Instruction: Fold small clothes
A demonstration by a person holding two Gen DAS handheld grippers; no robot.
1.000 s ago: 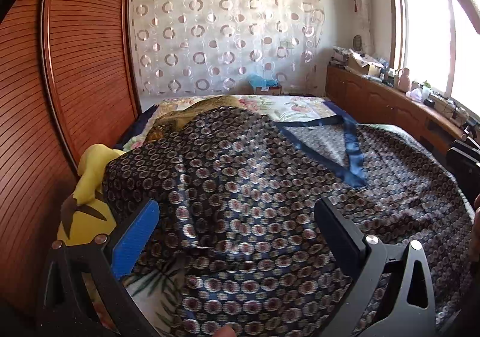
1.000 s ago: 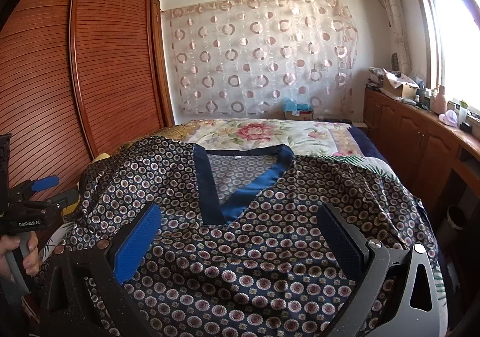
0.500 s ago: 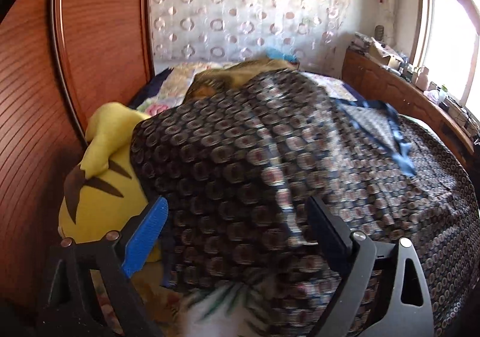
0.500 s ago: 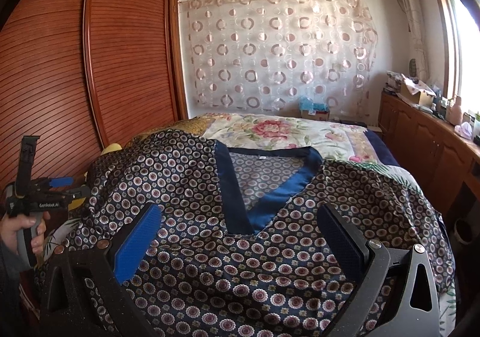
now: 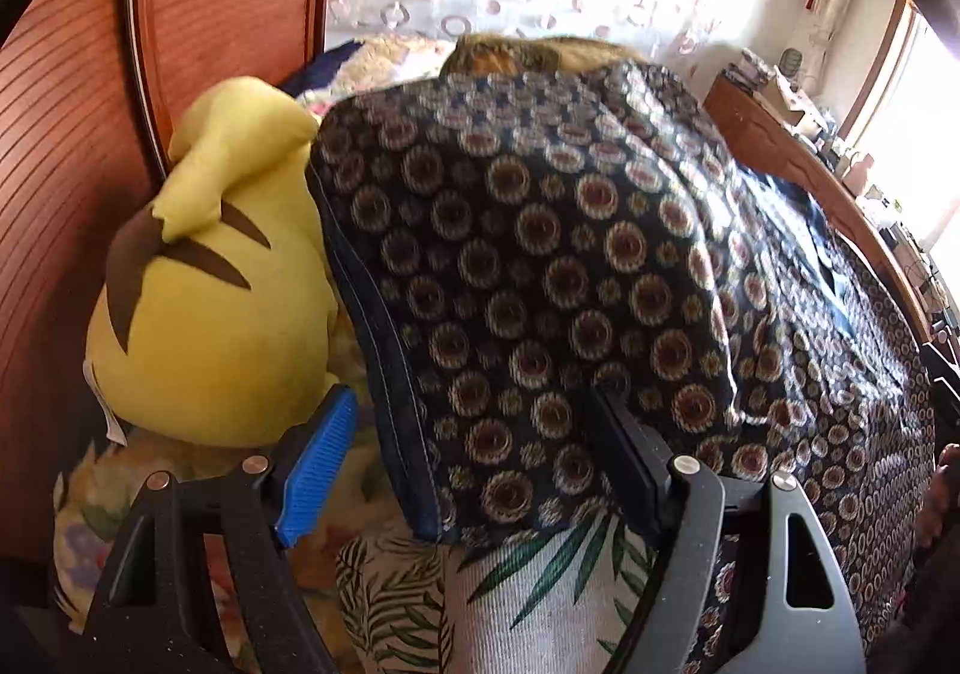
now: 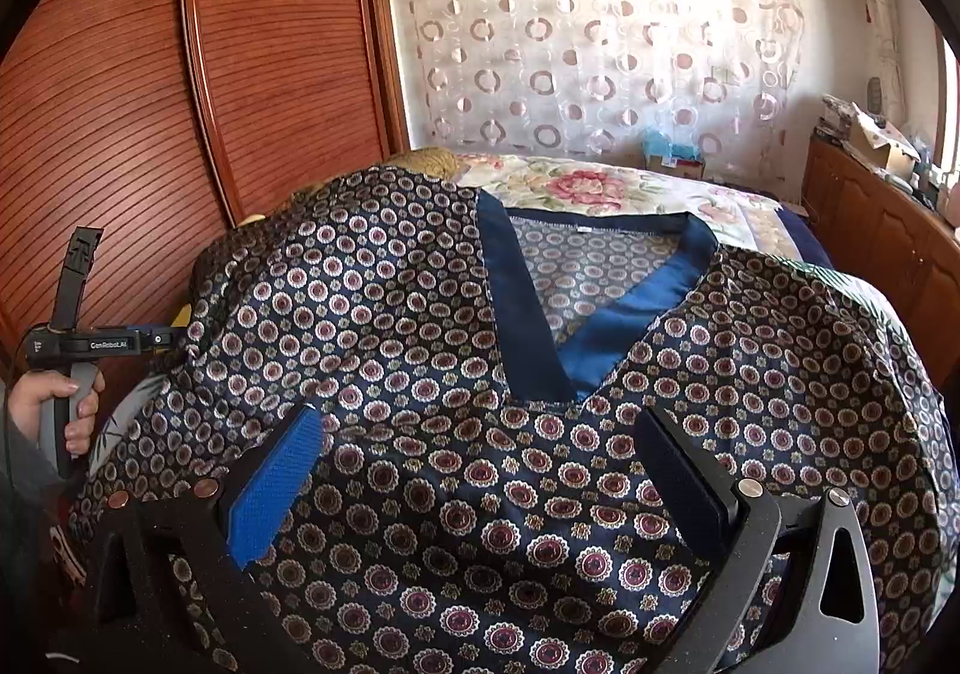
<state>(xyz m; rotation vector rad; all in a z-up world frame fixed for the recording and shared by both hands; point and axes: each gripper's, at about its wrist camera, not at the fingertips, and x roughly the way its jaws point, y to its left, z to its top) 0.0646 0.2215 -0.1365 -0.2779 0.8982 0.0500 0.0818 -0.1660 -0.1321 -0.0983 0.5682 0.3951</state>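
Navy satin with a ring-and-flower print: your patterned top point(image 6: 456, 314) lies spread face-up across the bed point(image 6: 600, 188), filling the centre and lower part of the right wrist view, blue V-neck band point(image 6: 630, 308) toward the upper middle. No fold shows in it yet, so I'd judge the task barely begun: both sides, the sleeves and the final halving are all left to do.

Left tongs point(image 5: 474, 458): jaws apart and just been closing in, with the bound side edge of the top point(image 5: 384, 350) lying between them at lower centre of the left wrist view. The blue pad point(image 5: 318, 470) stands clear of the cloth. The dark pad sits against or under the fabric; I can't tell if it touches. Not clamped yet, by my reading.

Right tongs point(image 6: 474, 476): jaws wide apart, hovering over the chest panel just below the V, nothing held.

Edges and room:
- That left edge hangs off a hump in the bedding; bare leaf-print sheet point(image 5: 510, 584) shows below it at the frame bottom.
- A yellow plush toy point(image 5: 210, 314) sits just beside the edge, centre left, with the slatted wooden wardrobe point(image 5: 66, 146) close behind it. Tight on that side, so swing inward, not out.
- At the right of the right wrist view the top drapes to the bed's edge, with a wooden cabinet point(image 6: 870, 230) beyond it.
- Top of the bed, under the curtain point(image 6: 588, 32), floral cover is bare. That's your open room.
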